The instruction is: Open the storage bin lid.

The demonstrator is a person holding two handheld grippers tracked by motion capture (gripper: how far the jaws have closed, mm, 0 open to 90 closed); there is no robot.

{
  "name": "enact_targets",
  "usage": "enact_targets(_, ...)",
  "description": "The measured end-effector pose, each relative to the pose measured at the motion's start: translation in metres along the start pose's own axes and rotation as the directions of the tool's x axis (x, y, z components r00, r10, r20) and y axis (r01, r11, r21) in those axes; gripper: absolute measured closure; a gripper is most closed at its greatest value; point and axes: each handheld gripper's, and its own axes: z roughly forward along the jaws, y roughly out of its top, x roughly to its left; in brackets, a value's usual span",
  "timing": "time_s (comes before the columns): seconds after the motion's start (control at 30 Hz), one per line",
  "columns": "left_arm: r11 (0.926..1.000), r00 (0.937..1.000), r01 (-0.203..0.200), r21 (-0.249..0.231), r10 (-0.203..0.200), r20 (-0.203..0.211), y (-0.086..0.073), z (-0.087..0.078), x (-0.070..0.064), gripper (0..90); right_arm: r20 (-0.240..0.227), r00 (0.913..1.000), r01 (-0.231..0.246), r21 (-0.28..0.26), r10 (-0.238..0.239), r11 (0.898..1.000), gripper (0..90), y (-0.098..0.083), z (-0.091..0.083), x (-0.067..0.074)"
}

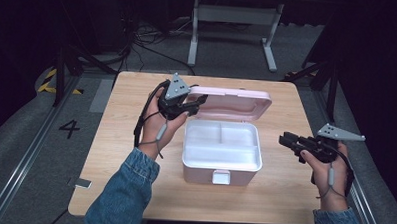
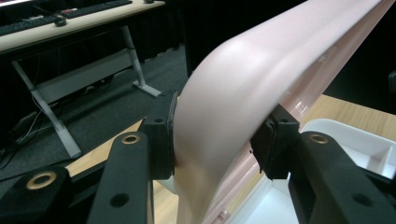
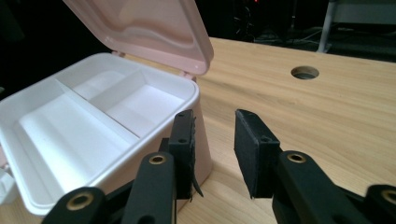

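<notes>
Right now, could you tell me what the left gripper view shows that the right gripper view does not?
The left gripper view alone shows the left gripper clamped on a corner of the pink lid, both pads pressing it, with a white-legged desk behind. The right gripper view alone shows the right gripper open, nothing between its jaws, beside the box, plus a round hole in the table. Both share the raised lid, the white divided tray and the wooden table.

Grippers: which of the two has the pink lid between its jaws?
The left gripper: its pads clamp the corner of the box's raised pink lid. The right gripper hangs open beside the box, holding nothing.
</notes>
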Motion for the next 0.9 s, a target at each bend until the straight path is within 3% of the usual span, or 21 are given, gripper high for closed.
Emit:
enact_targets(0.33,0.9985,0.999,0.04,0.036,-0.04,-0.023,0.007,0.014,0.011,55.3,0.012,0.9998,-0.013,0.026,0.013,1.0,66.0,-0.006,0.006,-0.006)
enact_targets(0.47,0.9981,0.9986,0.038,0.05,-0.036,-0.038,0.009,0.021,0.015,53.9,0.008,0.9998,-0.017,0.034,0.017,0.999,66.0,-0.008,0.009,-0.006)
enact_targets(0.9,0.9938,0.997,0.074,0.082,-0.072,-0.029,0.009,0.039,0.033,51.8,0.014,0.9994,-0.032,0.058,0.032,0.998,65.2,-0.013,0.013,-0.012)
